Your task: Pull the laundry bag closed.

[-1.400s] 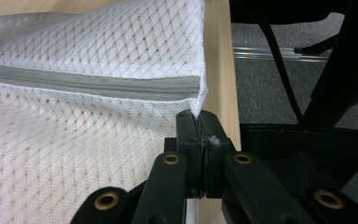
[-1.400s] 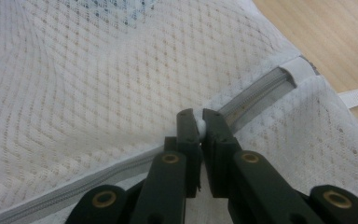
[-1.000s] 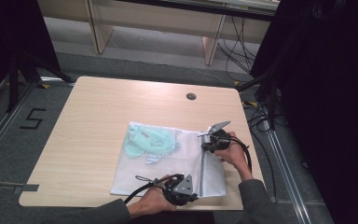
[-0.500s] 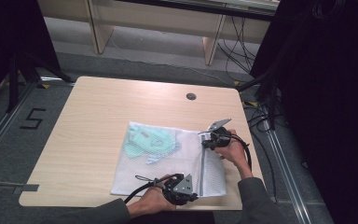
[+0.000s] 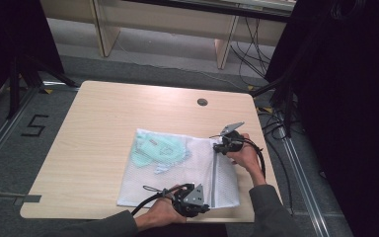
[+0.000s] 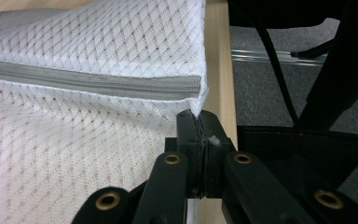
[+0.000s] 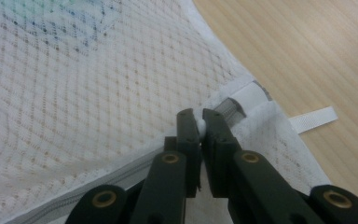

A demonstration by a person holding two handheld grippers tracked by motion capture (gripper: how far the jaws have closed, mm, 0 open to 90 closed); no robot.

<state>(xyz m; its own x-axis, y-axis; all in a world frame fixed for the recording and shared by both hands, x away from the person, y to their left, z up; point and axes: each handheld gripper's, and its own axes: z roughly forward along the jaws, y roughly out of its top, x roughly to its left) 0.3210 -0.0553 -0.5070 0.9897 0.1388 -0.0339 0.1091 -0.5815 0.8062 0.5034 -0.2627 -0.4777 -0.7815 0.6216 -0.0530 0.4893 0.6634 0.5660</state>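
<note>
White mesh bag [image 5: 177, 173] flat at the table's [image 5: 103, 128] 5 o'clock, mint garment [image 5: 160, 150] inside. Near edge: left gripper [image 5: 203, 206] pinching bag's corner by the grey zip [image 6: 93, 84]. Farther, at 3 o'clock: right gripper [image 5: 220, 147] clamped on zip's other end.

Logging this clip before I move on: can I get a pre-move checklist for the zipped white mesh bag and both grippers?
1. Left gripper pinches the near corner of the white mesh laundry bag: ok.
2. Right gripper shut at the far end of the grey zipper: ok.
3. Zipper closed along its visible length: ok.
4. Mint green garment inside the bag: ok.
5. Zipper pull itself gripped: cannot tell.
6. Bag fully on the light wooden table: ok.
</note>
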